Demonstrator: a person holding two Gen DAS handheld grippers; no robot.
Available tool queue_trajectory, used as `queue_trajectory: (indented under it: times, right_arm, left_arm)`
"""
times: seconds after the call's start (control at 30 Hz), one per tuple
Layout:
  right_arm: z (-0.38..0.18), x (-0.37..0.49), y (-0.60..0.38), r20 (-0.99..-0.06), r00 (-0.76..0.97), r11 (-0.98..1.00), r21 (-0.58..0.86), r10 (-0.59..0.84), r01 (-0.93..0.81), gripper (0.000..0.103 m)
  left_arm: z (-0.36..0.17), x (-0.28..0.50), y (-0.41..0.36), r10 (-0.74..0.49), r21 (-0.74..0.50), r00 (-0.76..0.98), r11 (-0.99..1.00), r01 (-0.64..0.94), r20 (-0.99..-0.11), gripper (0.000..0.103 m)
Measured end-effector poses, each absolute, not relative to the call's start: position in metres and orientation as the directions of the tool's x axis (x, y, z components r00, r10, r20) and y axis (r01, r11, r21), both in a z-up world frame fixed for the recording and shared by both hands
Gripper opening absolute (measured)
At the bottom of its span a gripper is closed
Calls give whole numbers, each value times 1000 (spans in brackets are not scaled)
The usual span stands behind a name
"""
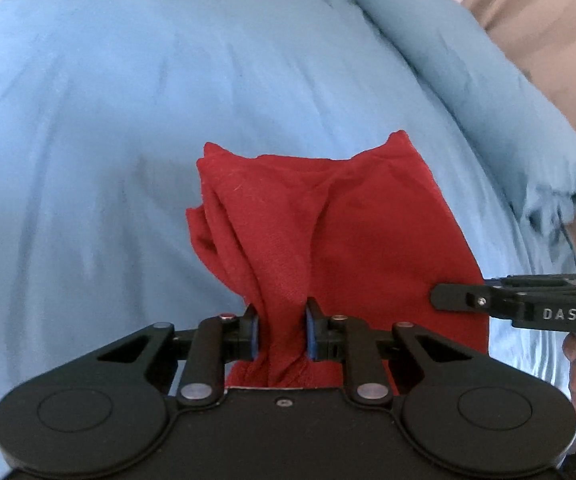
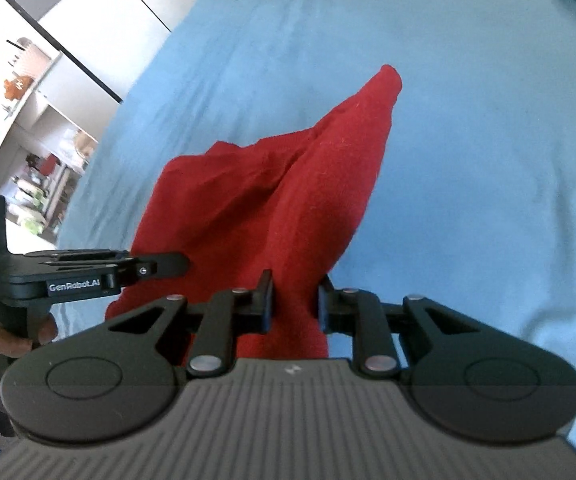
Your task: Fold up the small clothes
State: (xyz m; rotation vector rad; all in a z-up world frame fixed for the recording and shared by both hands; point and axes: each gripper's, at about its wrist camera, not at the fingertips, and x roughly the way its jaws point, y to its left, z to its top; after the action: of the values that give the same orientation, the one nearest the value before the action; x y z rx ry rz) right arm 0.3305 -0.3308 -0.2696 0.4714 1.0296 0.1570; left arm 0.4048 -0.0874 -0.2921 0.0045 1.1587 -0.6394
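Above the blue bed (image 1: pixel 128 120), the red garment (image 1: pixel 327 220) is pinched by the left gripper (image 1: pixel 280 332) and right gripper (image 2: pixel 295 302), bunched edge clamped in each, presumably to spread it for folding.

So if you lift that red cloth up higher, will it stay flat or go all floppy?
Probably floppy: the red cloth already bunches into soft folds where the left gripper and right gripper pinch it. It looks light, since two small pinches seem enough to lift its near edge off the blue bedcover. It likely won't slip, as its surface looks fuzzy.
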Motion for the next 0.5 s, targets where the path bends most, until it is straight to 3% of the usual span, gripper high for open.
queue_trajectory:
  times: [0.27, 0.37, 0.5]
  right_arm:
    - [-344, 287, -358, -861, 431, 905, 381, 272, 190, 40]
    - [-352, 285, -363, -855, 447, 900, 384, 264, 204, 48]
    - [-348, 286, -363, -866, 446, 917, 343, 225, 203, 70]
  left_arm:
    - [-350, 362, -110, -342, -187, 295, 873, 450, -892, 27]
    - [-356, 370, -109, -325, -166, 304, 877, 450, -895, 45]
    - [-348, 367, -107, -279, -101, 344, 885, 455, -896, 72]
